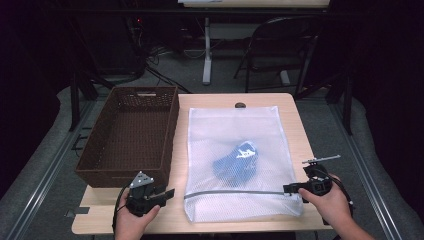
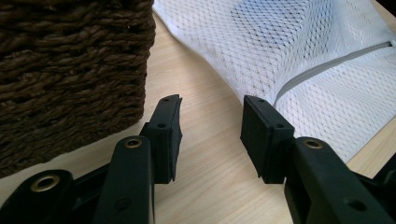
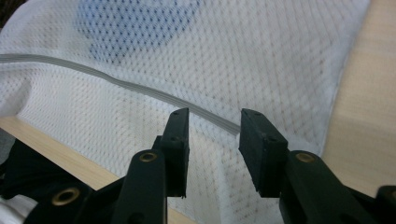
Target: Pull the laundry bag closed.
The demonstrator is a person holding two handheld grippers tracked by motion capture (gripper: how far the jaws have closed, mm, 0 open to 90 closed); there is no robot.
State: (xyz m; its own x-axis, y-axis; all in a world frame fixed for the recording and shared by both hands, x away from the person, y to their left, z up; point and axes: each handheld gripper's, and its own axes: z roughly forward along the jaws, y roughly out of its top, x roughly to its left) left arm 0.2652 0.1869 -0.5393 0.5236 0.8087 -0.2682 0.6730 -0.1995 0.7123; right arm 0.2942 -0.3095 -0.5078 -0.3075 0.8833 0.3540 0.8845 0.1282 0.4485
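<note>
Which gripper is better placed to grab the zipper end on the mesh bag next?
Probably the right gripper: its open jaws straddle the zipper end on the mesh bag. The left gripper is open over bare table beside the basket.

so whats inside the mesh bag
A blue item with a white patch lies inside the mesh bag, near its middle. The mesh blurs it, so what it is and anything beneath it can't be told.

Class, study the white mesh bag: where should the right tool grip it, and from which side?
Grip the grey zipper end at the mesh bag's right edge, coming from the right. The right tool already faces it with jaws open, and the raised strip probably offers firmer purchase than flat mesh.
</note>
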